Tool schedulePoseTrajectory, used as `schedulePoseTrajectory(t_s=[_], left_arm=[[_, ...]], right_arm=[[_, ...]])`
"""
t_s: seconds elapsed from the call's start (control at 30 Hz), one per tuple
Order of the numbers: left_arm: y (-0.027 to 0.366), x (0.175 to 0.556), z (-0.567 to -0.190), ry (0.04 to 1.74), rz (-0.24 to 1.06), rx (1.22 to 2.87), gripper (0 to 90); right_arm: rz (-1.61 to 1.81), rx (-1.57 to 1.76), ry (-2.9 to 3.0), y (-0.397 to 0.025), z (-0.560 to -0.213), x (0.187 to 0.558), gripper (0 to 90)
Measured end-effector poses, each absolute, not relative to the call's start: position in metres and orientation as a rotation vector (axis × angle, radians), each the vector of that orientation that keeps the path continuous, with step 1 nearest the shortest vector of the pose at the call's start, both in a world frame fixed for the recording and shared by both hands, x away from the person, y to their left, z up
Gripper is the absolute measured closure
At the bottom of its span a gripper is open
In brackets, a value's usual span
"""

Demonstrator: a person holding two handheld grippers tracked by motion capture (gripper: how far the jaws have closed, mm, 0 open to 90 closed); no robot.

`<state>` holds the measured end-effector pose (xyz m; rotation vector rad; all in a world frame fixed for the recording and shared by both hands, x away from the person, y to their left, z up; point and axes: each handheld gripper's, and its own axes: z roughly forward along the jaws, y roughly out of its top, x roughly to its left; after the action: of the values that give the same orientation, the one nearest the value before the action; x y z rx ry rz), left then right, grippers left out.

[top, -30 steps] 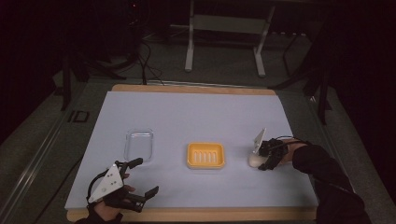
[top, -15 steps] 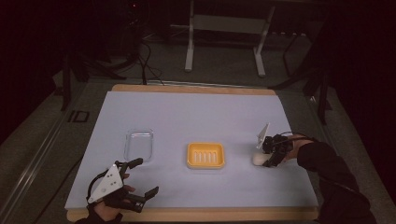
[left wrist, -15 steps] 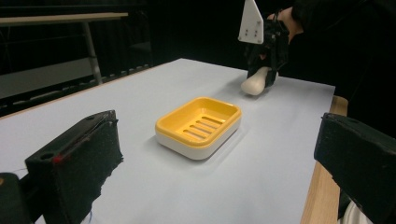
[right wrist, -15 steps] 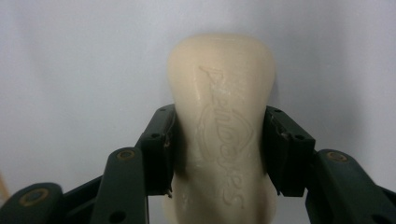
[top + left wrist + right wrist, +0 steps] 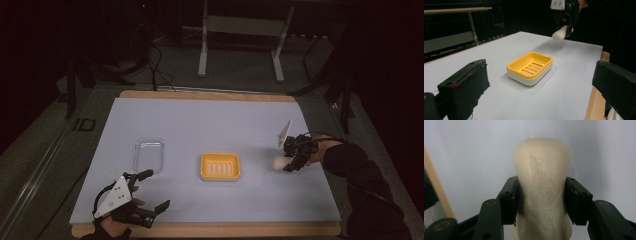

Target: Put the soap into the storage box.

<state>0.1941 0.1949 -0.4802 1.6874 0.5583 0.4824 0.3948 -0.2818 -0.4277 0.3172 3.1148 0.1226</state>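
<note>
From above, your right hand-held gripper holds the cream soap bar near the tabletop's right edge, beside the yellow soap dish. Your left hand-held gripper sits wide open at the front-left corner. In your left gripper view, the soap hangs above the tabletop beyond the dish. In your right gripper view, both jaws clamp the bar's sides.
</note>
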Motion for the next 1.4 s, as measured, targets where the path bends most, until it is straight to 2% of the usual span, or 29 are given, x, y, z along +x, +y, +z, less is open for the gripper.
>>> schedulePoseTrajectory(t_s=[0.6,1.0,1.4], left_arm=[[0.195,0.194,-0.48,0.556,0.48,1.685,0.7],[0.195,0.194,-0.48,0.553,0.479,1.683,0.7],[0.195,0.193,-0.48,0.547,0.478,1.685,0.7]], right_arm=[[0.134,0.261,3.066,-0.256,-0.385,0.394,49.3],[0.189,0.18,3.045,-0.215,-0.357,0.392,49.4],[0.222,0.052,3.033,-0.174,-0.347,0.392,49.3]])
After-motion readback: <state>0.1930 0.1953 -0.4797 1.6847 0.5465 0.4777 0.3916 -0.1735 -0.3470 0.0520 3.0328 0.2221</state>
